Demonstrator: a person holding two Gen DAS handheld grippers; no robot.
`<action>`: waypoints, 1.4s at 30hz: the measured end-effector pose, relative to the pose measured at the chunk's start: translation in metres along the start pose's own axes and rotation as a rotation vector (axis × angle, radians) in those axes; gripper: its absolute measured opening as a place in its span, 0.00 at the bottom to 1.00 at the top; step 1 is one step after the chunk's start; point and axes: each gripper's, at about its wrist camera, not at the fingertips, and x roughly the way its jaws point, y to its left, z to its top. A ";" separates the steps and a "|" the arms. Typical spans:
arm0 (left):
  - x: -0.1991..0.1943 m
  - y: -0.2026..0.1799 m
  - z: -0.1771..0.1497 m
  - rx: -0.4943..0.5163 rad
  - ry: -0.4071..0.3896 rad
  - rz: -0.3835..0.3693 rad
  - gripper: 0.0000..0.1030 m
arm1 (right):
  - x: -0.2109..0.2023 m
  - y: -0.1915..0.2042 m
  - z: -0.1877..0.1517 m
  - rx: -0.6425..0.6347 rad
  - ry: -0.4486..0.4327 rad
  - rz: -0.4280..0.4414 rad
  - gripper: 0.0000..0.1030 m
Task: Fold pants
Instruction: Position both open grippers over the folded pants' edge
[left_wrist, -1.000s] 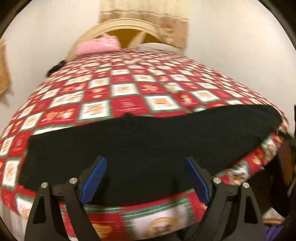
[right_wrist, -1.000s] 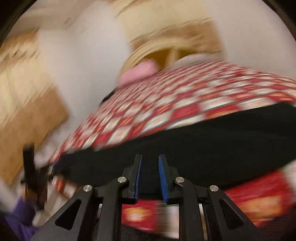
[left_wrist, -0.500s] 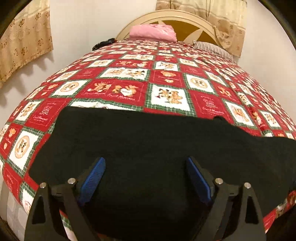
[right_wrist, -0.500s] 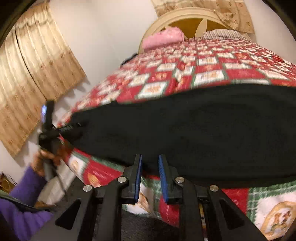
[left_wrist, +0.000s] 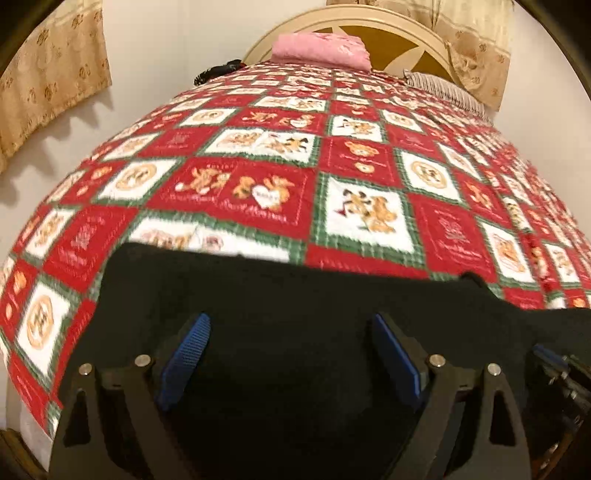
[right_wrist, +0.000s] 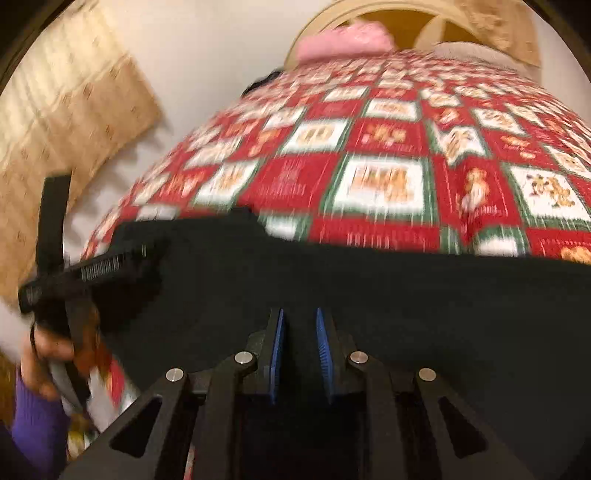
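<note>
A: Where are the pants (left_wrist: 295, 332)?
B: Flat along the near bed (left_wrist: 354, 155) edge, long axis crosswise, right under both claws.
A: Claws?
B: My left gripper (left_wrist: 291, 354) is spread wide near one end; my right gripper (right_wrist: 299, 350) has a narrow gap, holding nothing.

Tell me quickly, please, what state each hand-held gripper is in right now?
Left hand-held gripper: open wide above the black pants, holding nothing.
Right hand-held gripper: nearly closed with a narrow gap, nothing between the pads.
</note>
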 end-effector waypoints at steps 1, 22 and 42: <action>0.003 -0.001 0.002 0.003 0.006 0.006 0.93 | 0.004 0.000 0.006 0.019 -0.002 -0.012 0.19; -0.037 0.018 -0.021 -0.013 -0.086 0.021 1.00 | -0.081 0.008 -0.040 -0.072 -0.143 0.055 0.19; -0.056 -0.059 -0.006 0.124 -0.115 -0.136 1.00 | -0.121 -0.079 -0.033 0.136 -0.259 -0.177 0.19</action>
